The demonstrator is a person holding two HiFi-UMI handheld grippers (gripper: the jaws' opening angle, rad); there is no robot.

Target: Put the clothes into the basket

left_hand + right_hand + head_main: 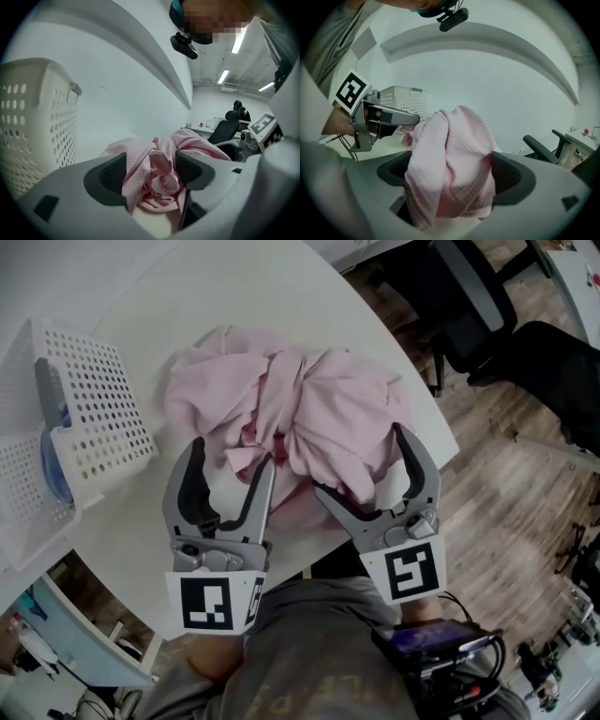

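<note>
Evidently jaws of left gripper (232, 454) and right gripper (359, 460) stand apart, pink garment (319, 399) loose between each pair.

A white, round-edged table (234, 287) carries two things: a crumpled pink garment (309, 404) heaped near the table's edge at five o'clock, and a white perforated basket (98, 413) standing at nine o'clock of the heap, close beside it. Wooden floor (506, 493) shows beyond the edge at three o'clock.
</note>
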